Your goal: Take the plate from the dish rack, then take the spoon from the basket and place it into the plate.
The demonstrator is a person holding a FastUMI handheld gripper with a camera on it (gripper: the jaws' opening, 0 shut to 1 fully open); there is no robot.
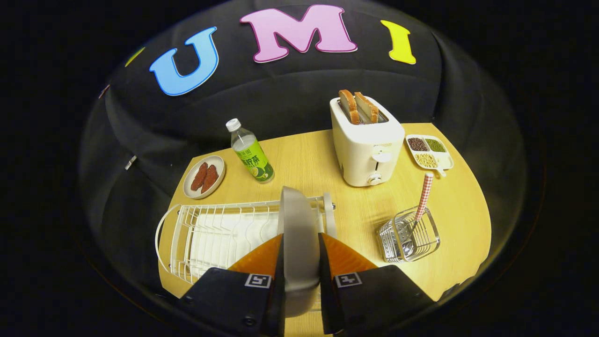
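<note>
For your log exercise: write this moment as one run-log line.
phase: lifting plate | fingers: shut on plate | dish rack: below | spoon: in basket

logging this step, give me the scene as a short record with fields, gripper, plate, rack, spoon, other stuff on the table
gripper: gripper fingers closed on the plate, one on each face
plate: plate upright on edge, between the fingers, at the rack's end
rack: white wire dish rack, by the fingers
spoon: spoon standing in the wire basket, checked handle up
other: toaster with bread, bottle, small dish, divided tray
</note>
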